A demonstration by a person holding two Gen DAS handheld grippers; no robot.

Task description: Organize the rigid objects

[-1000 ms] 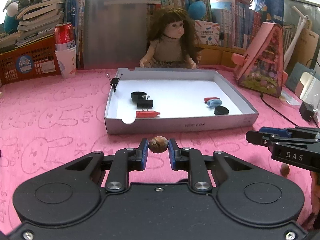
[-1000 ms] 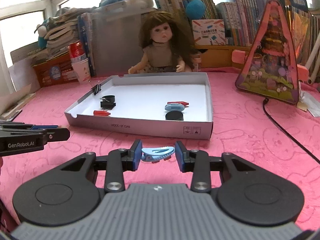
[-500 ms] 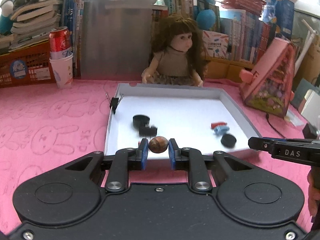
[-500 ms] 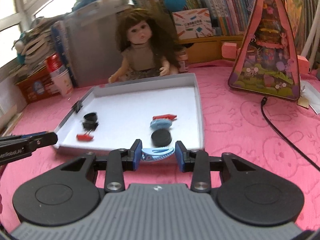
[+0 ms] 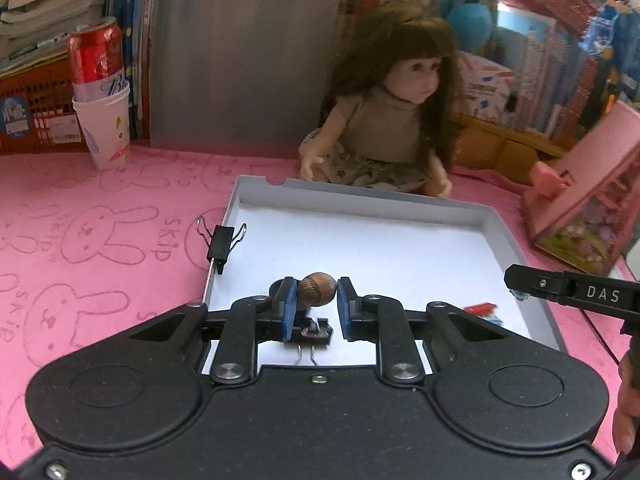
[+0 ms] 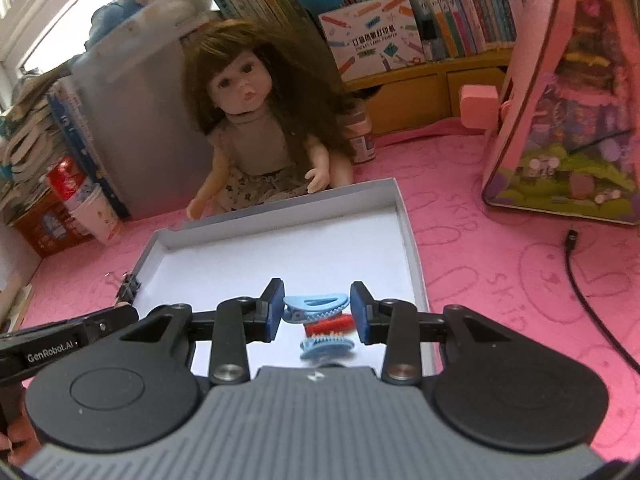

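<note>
Both grippers now hang over the white tray [image 5: 500, 236] — left gripper [image 5: 317, 298] clamps a walnut [image 5: 316, 289], right gripper [image 6: 317, 307] pinches a blue hair clip [image 6: 316, 306] — ready for sorted release.

"DAS" is printed in white on the right tongs [image 5: 516, 289], seen from the left wrist; "GenRobot.AI" on the left tongs [image 6: 120, 316], seen from the right wrist; "SKIP" repeats beside the rabbit outlines on the pink desk cloth [image 5: 100, 240]
</note>
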